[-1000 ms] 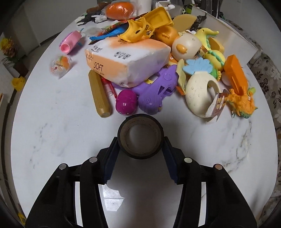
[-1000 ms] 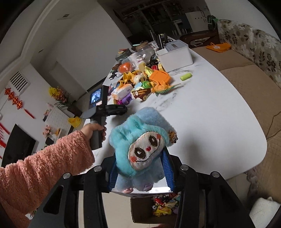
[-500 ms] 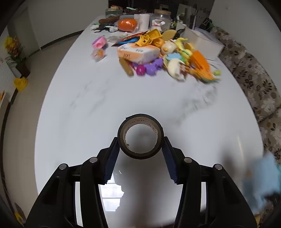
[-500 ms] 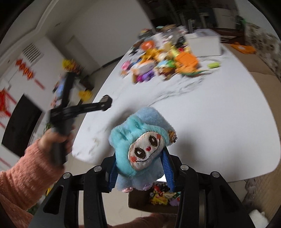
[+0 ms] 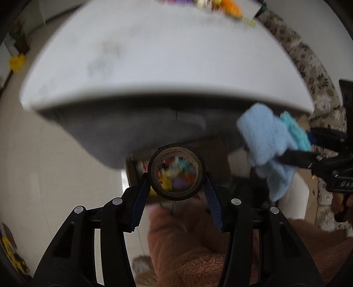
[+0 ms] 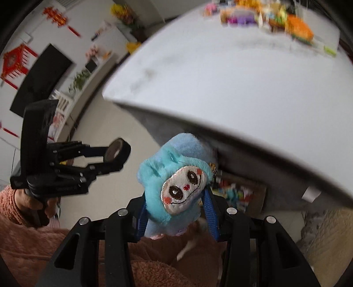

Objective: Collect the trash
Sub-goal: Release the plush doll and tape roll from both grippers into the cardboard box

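Note:
My left gripper (image 5: 176, 187) is shut on a dark roll of tape (image 5: 176, 154), held below the near edge of the white table (image 5: 158, 61). Through the roll's hole I see a cardboard box (image 5: 136, 172) of colourful items under the table. My right gripper (image 6: 176, 207) is shut on a blue plush toy (image 6: 176, 176) with a white embroidered face. The plush also shows in the left wrist view (image 5: 264, 141), and the left gripper with the tape shows in the right wrist view (image 6: 115, 152). The box also shows under the table in the right wrist view (image 6: 238, 194).
A blurred pile of toys (image 6: 264, 17) lies at the table's far end. A patterned sofa (image 5: 313, 66) runs along the table's right side. The person's pink sleeve (image 6: 33, 242) and lap fill the foreground. A dark TV (image 6: 42, 77) hangs on the wall at left.
Both grippers have pulled back from over the table and dropped below its near edge, still holding the tape and the plush. The box under the table has come into view.

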A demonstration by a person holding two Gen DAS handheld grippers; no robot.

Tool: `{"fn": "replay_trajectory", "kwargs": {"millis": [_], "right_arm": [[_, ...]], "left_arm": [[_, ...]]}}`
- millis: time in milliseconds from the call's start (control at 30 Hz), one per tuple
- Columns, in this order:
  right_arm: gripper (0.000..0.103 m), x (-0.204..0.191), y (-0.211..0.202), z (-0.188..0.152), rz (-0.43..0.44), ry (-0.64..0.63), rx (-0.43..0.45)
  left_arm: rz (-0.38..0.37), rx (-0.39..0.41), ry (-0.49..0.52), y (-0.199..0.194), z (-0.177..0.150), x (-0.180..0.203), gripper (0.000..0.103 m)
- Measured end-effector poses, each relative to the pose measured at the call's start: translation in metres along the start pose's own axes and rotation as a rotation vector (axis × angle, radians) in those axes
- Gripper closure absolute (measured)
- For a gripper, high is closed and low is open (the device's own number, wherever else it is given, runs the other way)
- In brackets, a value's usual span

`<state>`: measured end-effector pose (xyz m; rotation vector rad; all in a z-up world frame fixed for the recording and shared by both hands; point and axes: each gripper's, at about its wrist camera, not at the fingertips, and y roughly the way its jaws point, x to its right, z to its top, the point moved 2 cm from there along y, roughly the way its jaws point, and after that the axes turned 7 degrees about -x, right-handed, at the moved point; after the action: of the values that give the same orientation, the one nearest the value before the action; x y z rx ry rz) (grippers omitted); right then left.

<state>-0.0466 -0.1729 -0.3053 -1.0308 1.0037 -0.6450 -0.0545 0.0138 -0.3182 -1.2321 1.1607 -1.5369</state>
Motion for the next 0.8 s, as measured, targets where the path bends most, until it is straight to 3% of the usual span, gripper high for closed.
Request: {"fn": "replay_trajectory", "kwargs": {"millis": [267, 300, 333, 367, 400, 433, 500, 600, 800], "right_arm": [[0.057, 0.055, 0.109, -0.03, -0.113, 0.125, -0.135], [0.049, 0.062, 0.122, -0.03, -0.144, 0.14, -0.13], [0.028, 0.068, 0.132, -0.029, -0.182, 0.146, -0.125], [0.018, 0.072, 0.14, -0.029, -0.223, 0.156, -0.129], [0.016, 0.078, 0.148, -0.027, -0.257, 0.178, -0.14], [0.017, 0.083, 0.153, -0.026, -0.276, 0.196, -0.151], [0.017, 0.086, 0.155, -0.026, -0.305, 0.216, -0.159], [0.017, 0.085, 0.141, -0.024, -0.298, 0.238, -0.149], [0.017, 0.047, 0.069, -0.013, -0.206, 0.21, -0.061]], "left_arm": [[0.009, -0.149, -0.061, 0.146, 0.001, -0.019, 0.054], [0.013, -0.167, -0.068, 0.162, 0.006, -0.019, 0.054], [0.019, -0.191, -0.072, 0.174, 0.009, -0.021, 0.053], [0.049, -0.243, -0.075, 0.193, 0.009, -0.021, 0.046], [0.073, -0.278, -0.078, 0.205, 0.011, -0.023, 0.034], [0.083, -0.308, -0.079, 0.215, 0.013, -0.023, 0.03], [0.088, -0.331, -0.082, 0.216, 0.008, -0.025, 0.028], [0.038, -0.335, -0.103, 0.199, 0.008, -0.028, 0.027], [-0.016, -0.253, -0.025, 0.118, 0.004, -0.015, 0.027]]}}
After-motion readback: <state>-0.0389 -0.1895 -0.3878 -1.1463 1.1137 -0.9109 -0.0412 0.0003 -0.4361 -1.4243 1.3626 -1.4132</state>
